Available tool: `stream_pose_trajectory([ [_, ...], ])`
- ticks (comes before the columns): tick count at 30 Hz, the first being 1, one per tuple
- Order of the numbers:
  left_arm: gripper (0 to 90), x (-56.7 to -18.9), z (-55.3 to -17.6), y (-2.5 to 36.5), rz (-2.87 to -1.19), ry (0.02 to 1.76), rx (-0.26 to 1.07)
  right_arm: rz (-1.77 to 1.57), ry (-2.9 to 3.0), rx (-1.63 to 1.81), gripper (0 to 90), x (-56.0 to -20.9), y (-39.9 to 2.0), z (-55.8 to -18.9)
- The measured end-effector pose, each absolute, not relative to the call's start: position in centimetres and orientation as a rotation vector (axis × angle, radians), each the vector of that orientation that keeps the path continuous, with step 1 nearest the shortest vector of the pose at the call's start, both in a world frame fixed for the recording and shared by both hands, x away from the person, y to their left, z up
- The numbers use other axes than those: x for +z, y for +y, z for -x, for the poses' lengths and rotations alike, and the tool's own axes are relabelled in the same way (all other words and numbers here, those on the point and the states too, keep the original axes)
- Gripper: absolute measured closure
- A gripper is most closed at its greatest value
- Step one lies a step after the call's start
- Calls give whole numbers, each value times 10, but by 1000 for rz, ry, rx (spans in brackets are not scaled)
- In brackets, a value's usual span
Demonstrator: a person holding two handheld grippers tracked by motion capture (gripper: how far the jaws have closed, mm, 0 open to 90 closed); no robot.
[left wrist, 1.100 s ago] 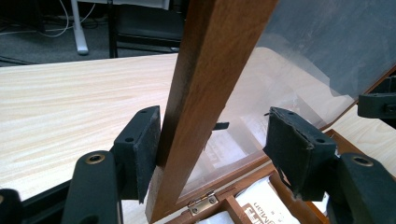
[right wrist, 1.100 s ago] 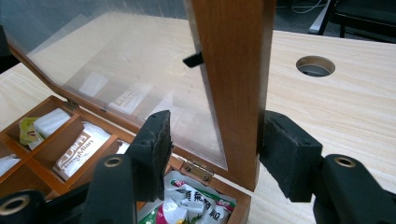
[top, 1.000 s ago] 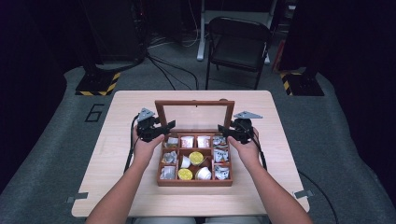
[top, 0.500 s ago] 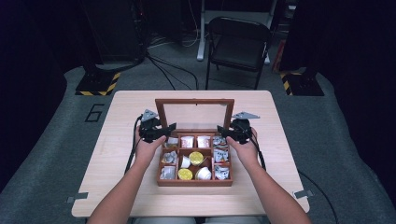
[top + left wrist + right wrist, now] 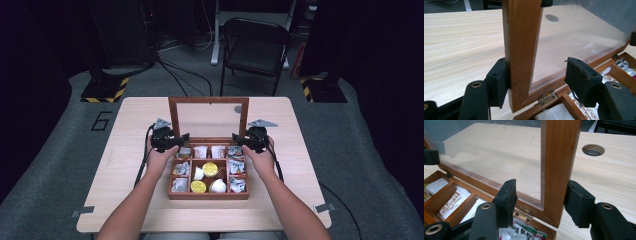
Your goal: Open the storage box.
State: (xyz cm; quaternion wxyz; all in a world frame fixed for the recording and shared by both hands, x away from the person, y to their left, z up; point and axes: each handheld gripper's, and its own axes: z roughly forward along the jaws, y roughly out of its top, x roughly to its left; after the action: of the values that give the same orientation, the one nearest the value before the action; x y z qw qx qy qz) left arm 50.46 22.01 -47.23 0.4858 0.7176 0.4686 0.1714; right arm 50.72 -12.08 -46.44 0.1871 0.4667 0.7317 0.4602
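A wooden compartment box (image 5: 208,195) sits mid-table, its glass-paned lid (image 5: 208,100) standing upright. Sachets and small yellow-topped and white cups (image 5: 209,169) fill the compartments. My left gripper (image 5: 172,141) (image 5: 539,75) straddles the lid's left post (image 5: 521,37). One pad touches the post's outer face, while the other stands apart in front of the glass (image 5: 574,32). My right gripper (image 5: 245,140) (image 5: 542,195) straddles the right post (image 5: 559,157). Its jaws have just been closing, and the inner pad is still clear of the wood.
Brass hinges (image 5: 546,96) (image 5: 522,212) join the lid to the box's back wall. The table (image 5: 125,190) has a round hole (image 5: 238,108) behind the lid. A folding chair (image 5: 255,45) and cables lie beyond the far edge.
Both grippers have edged slightly inward toward the lid's side posts. The lid stands upright as before.
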Motion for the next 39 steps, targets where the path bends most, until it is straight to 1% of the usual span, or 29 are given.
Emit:
stream_pose_trajectory([
  [6, 427, -473, -506, 220, -1737, 1158, 429, -1312, 2047, 1255, 488, -464, -118, -508],
  [12, 422, -473, -506, 219, -1741, 1179, 446, -1299, 2054, 1220, 489, -464, -116, -510],
  [31, 416, -478, -514, 218, -1721, 1233, 435, -1350, 2073, 1191, 483, -465, -113, -520],
  [39, 414, -481, -518, 220, -1711, 1250, 401, -1397, 2074, 1209, 484, -467, -114, -525],
])
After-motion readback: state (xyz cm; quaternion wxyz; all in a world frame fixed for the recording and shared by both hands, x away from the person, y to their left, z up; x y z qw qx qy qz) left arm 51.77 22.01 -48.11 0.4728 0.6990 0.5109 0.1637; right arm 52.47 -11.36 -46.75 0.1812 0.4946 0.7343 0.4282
